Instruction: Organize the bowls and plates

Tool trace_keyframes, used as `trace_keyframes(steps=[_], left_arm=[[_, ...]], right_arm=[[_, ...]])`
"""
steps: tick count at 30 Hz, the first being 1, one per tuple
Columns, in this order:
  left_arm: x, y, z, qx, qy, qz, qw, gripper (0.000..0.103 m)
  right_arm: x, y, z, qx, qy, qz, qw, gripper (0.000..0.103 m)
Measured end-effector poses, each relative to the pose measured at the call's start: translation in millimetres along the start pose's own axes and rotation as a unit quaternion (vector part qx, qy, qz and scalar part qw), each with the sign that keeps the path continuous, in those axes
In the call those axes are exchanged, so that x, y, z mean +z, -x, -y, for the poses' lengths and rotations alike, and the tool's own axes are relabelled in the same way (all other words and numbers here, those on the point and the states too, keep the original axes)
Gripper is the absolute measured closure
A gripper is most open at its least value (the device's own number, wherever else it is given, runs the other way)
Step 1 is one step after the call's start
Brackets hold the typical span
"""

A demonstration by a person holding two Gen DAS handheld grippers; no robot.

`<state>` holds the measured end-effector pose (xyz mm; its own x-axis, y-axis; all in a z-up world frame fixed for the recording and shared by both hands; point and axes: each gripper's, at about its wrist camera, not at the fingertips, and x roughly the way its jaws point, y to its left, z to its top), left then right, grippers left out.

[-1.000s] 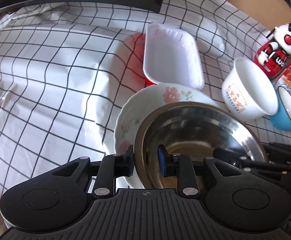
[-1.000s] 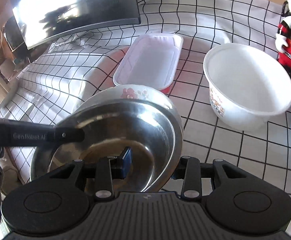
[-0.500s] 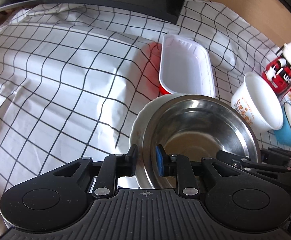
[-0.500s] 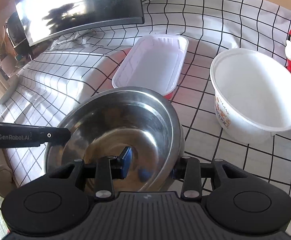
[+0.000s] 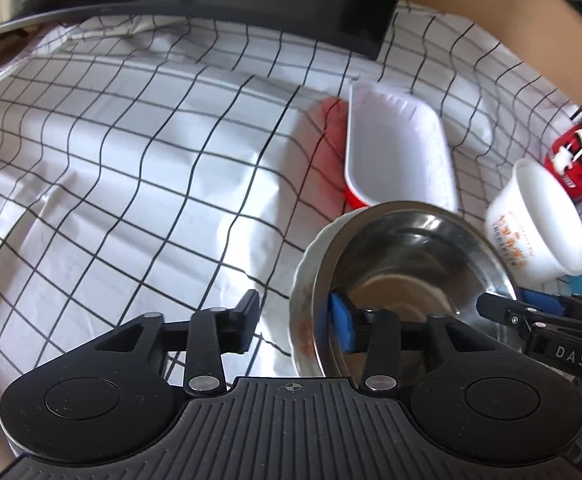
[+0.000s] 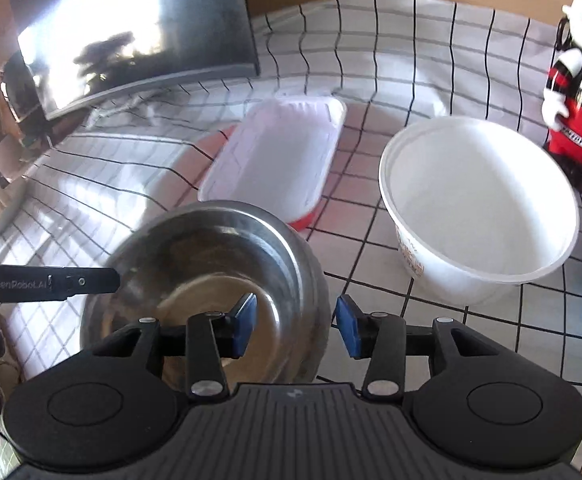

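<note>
The round steel bowl point(image 6: 227, 276) looks like polished metal, glossy and mirror-like. Under it, the white floral plate point(image 5: 303, 280) looks like glazed ceramic. Behind the bowl, the white rectangular plastic tray point(image 6: 279, 164) is smooth and matt. The black-checked white tablecloth point(image 5: 131, 168) is creased with a slight sheen.

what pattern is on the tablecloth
White with a black grid, clearest in the left wrist view.

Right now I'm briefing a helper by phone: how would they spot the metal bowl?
On the black-gridded white tablecloth, look in front of the dark monitor, just nearer than the rectangular white tray. The steel bowl nests in a floral plate; it alone is shiny metal, unlike the white paper bowl.
</note>
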<state>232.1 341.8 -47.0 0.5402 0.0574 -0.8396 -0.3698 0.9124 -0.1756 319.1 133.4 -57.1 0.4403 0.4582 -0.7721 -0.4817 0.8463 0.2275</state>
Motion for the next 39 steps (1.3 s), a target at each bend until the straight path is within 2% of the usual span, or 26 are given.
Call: trace_keyframes(steps=[2,4,9,12,17,18,20,23,26,31,36,39], left_arm=[[1.8,-3.4,-2.7,-0.007,0.001,-0.005,1.0000,0.057],[4.4,-7.6,-6.5,-0.016,0.010,-0.016,0.9997,0.057],[7.1,-23.0,-13.0,-0.033,0.031,-0.049,0.9978,0.055],[7.1,-25.8,-11.4,-0.034,0.029,-0.055,0.9975,0.057],[6.0,-28.5,-10.9,-0.039,0.022,-0.058,0.9973,0.058],[4.7,-29.1,-9.5,-0.043,0.017,-0.061,0.9971,0.067],[0.6,-29.4,-5.7,-0.047,0.013,-0.067,0.9965,0.064],[-3.7,-26.9,-3.3,-0.048,0.008,-0.073,0.9962,0.064],[-9.1,-24.2,-3.8,-0.065,0.022,-0.092,0.9933,0.064],[-19.2,-20.9,4.5,-0.082,0.014,-0.104,0.9911,0.064],[-17.5,-20.8,2.9,-0.086,0.029,-0.101,0.9907,0.065],[-12.1,-7.8,2.6,-0.078,0.029,-0.073,0.9939,0.065]], right_arm=[[-0.2,-7.6,0.6,0.003,-0.007,-0.008,1.000,0.056],[0.5,-15.4,2.1,0.009,-0.018,-0.016,1.000,0.049],[1.1,-34.8,5.1,0.030,-0.042,-0.047,0.998,0.047],[0.6,-39.7,3.2,0.037,-0.052,-0.056,0.996,0.042],[0.3,-38.1,1.6,0.045,-0.047,-0.068,0.996,0.045],[-0.4,-37.4,2.1,0.051,-0.051,-0.072,0.995,0.046],[-2.2,-36.2,2.7,0.061,-0.060,-0.079,0.993,0.047],[-8.4,-31.1,2.9,0.060,-0.065,-0.081,0.993,0.047],[-14.9,-24.4,4.8,0.056,-0.069,-0.083,0.993,0.047],[-26.0,-13.2,14.6,0.050,-0.078,-0.086,0.992,0.047],[-30.1,-5.5,18.1,0.044,-0.073,-0.073,0.994,0.047],[-27.3,6.1,15.6,0.026,-0.046,-0.047,0.998,0.046]])
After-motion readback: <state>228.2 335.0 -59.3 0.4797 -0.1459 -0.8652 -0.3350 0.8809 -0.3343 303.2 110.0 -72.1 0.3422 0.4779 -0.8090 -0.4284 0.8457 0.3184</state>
